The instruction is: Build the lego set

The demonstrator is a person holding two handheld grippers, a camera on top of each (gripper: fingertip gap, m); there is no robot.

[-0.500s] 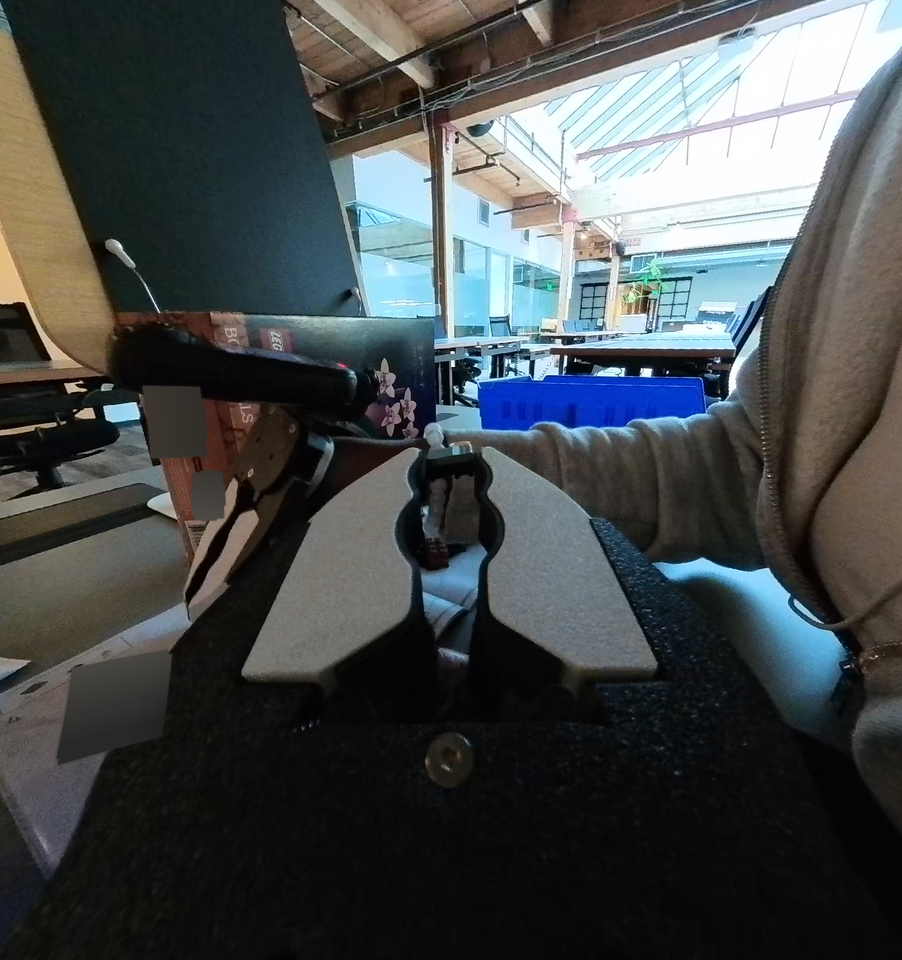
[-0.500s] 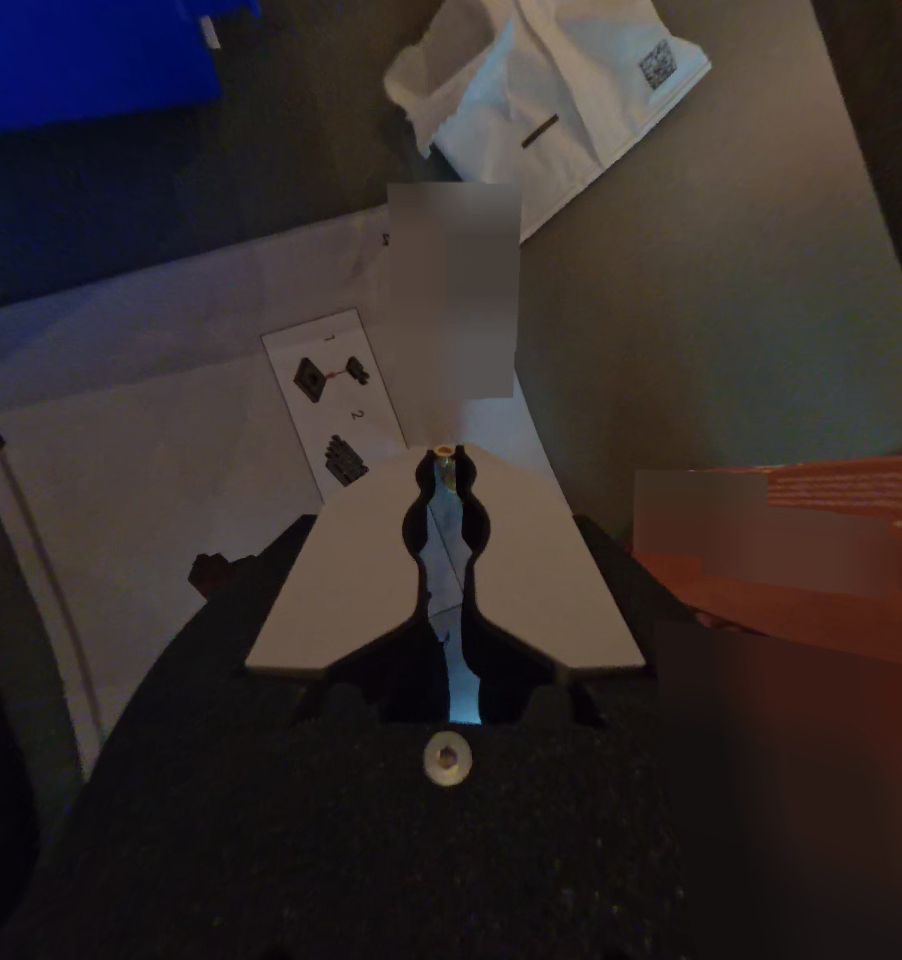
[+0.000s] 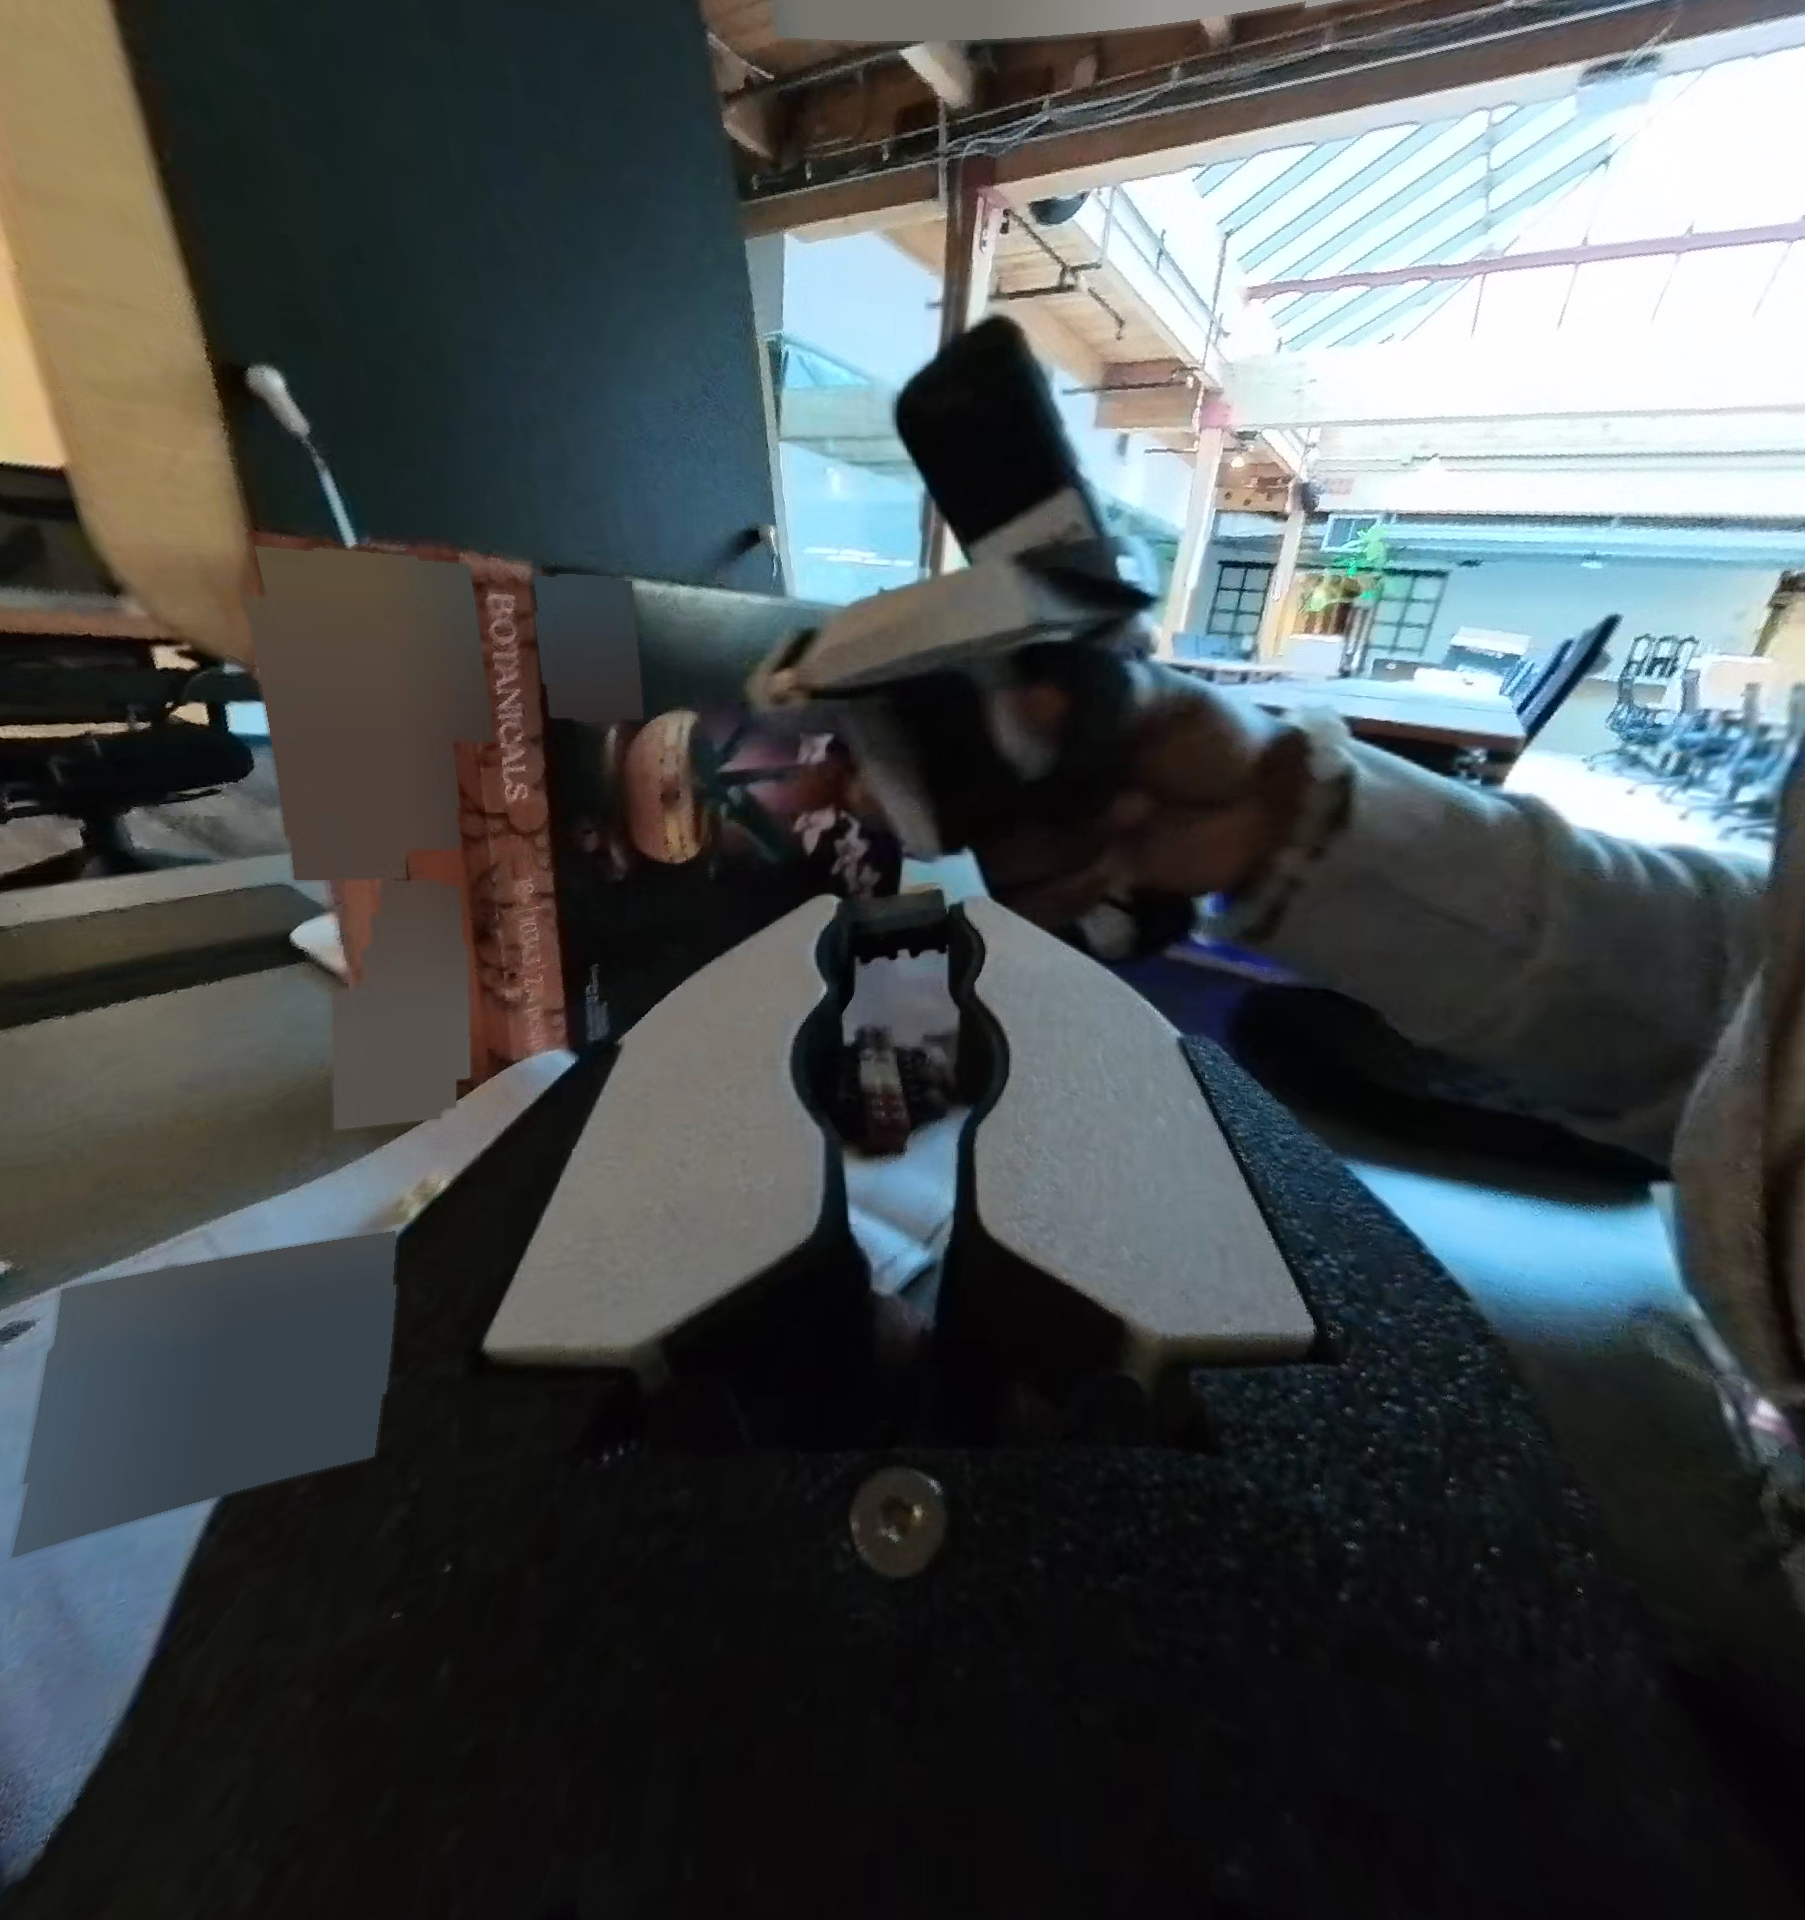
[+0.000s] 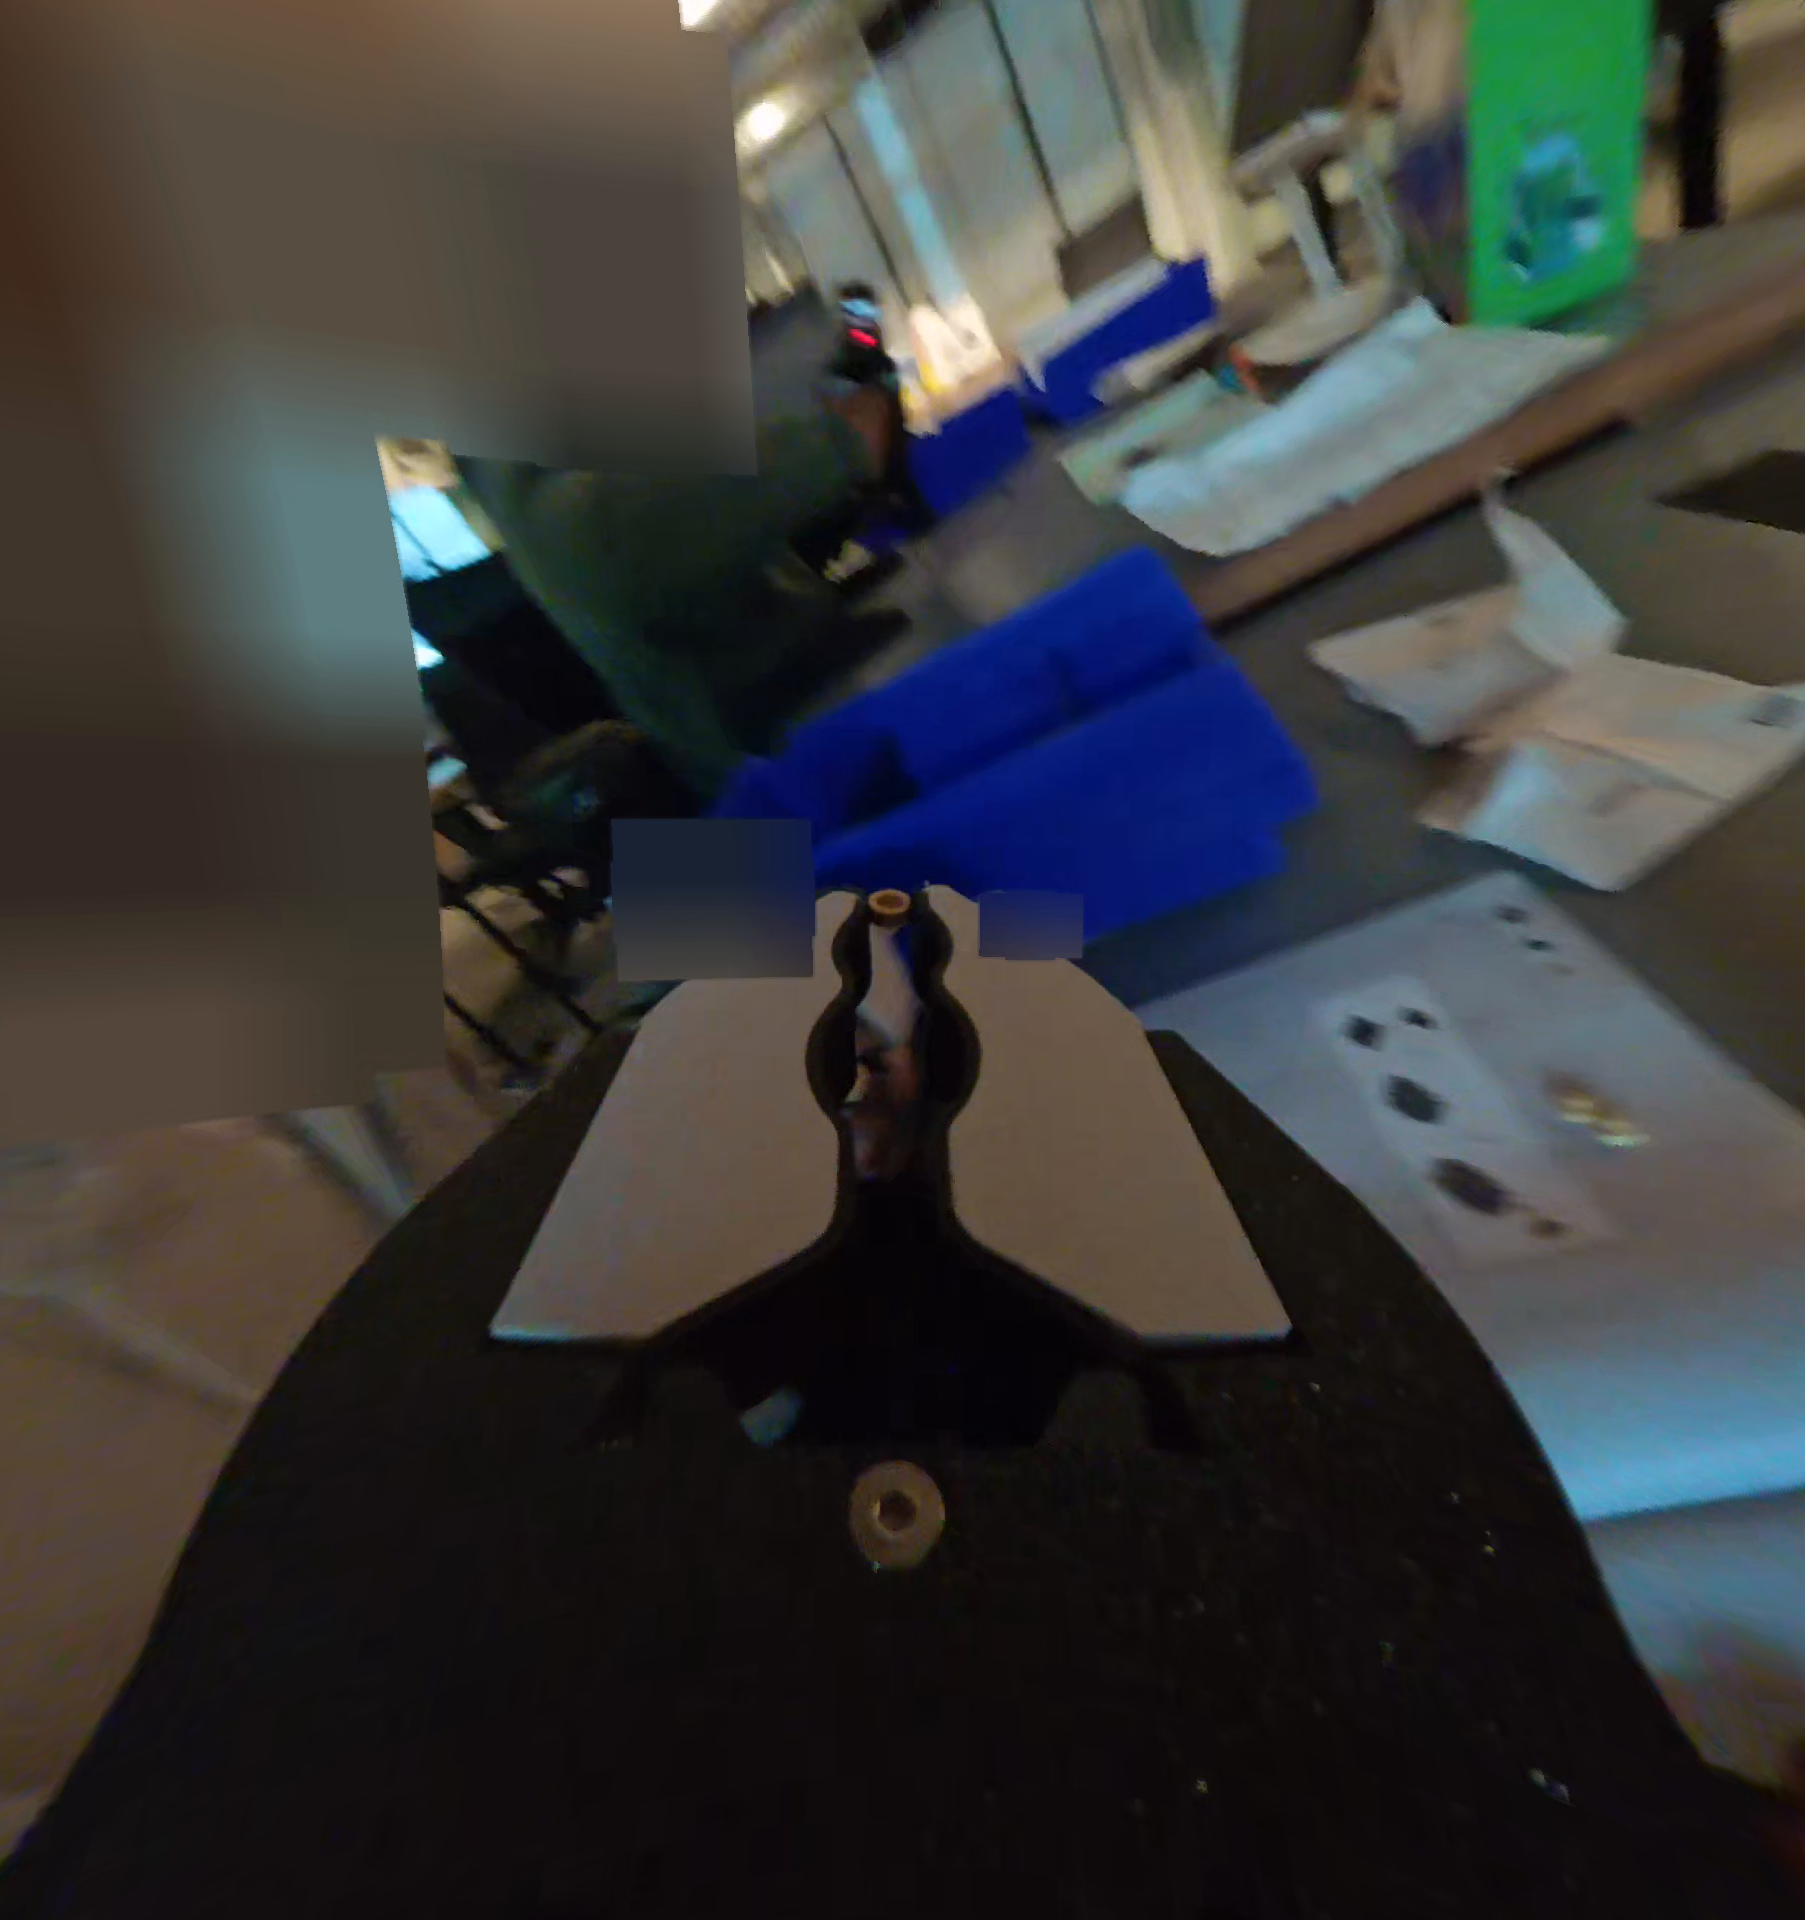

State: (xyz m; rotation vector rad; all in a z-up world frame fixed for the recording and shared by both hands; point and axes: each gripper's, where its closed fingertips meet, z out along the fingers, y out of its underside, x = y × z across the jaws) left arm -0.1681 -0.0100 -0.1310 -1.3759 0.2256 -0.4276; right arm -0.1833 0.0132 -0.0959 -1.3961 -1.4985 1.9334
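Observation:
My left gripper point(image 3: 898, 920) is shut on a small dark toothed brick piece point(image 3: 896, 914) and holds it above white paper. My right gripper point(image 4: 889, 914) is shut on a tiny tan round piece point(image 4: 889, 906) at its very tips. In the left wrist view the right gripper point(image 3: 778, 681) hangs in the air just above and beyond the left fingertips, held by a hand in a beige sleeve point(image 3: 1449, 935), and it is blurred. A few small dark red bricks point(image 3: 882, 1101) lie on the paper between the left fingers.
A building-set box with a flower picture point(image 3: 690, 821) stands upright just behind the left gripper. Blue bins point(image 4: 1043, 769) sit on the grey table ahead of the right gripper. An instruction sheet point(image 4: 1449, 1091) and torn white paper bags point(image 4: 1563, 717) lie to its right. One gripper's finger ends stand about 5 cm off the other's.
My right gripper has lifted off the paper with the tan piece and swung up, now raised above the left fingertips. My left gripper has kept its hold and barely moved.

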